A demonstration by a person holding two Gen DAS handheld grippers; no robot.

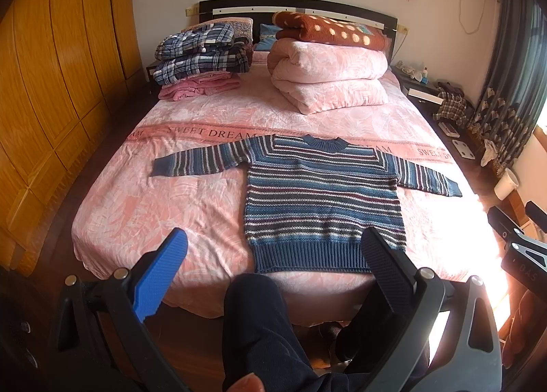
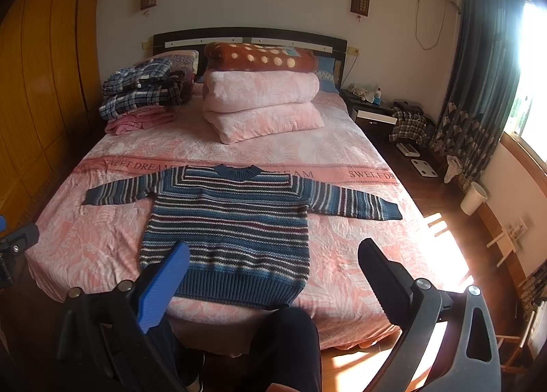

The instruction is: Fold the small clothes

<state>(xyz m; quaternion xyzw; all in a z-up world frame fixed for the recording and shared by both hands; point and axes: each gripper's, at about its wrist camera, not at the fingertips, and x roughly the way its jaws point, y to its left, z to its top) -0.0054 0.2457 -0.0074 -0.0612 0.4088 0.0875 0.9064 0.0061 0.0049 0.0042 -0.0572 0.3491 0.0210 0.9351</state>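
A small blue striped knitted sweater (image 1: 321, 193) (image 2: 232, 224) lies flat on the pink bed, sleeves spread to both sides, neck toward the headboard and hem at the foot edge. My left gripper (image 1: 273, 251) hangs open in the air before the foot of the bed, nothing between its blue finger (image 1: 160, 275) and black finger (image 1: 386, 269). My right gripper (image 2: 273, 262) is likewise open and empty, short of the hem. A person's dark trouser legs (image 1: 259, 330) (image 2: 283, 347) show below both grippers.
The bed (image 1: 136, 207) (image 2: 342, 255) carries a stack of plaid and pink clothes (image 1: 201, 56) (image 2: 140, 98) and a folded pink quilt with a brown dotted blanket (image 1: 328, 67) (image 2: 259, 98) near the headboard. A wooden wardrobe (image 1: 51, 67) stands left; a nightstand (image 2: 376, 111), curtain and white bin (image 2: 473, 198) stand right.
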